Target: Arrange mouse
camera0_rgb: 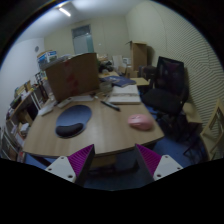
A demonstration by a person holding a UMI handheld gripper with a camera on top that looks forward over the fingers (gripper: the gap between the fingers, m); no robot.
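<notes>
A pink mouse [141,123] lies on the wooden table [105,130], toward its right side, beyond my right finger. A round dark blue mouse pad [73,119] lies on the table's left part, beyond my left finger. My gripper [113,163] is held back from the table's near edge, above the floor. Its fingers are wide apart with the purple pads [76,159] facing inward, and nothing is between them.
A cardboard box [72,74] stands at the table's far left. Papers and a notebook [124,96] lie at the far middle, with a pen [110,105] nearby. A black office chair [165,82] stands to the right. Shelves with clutter stand at the left wall.
</notes>
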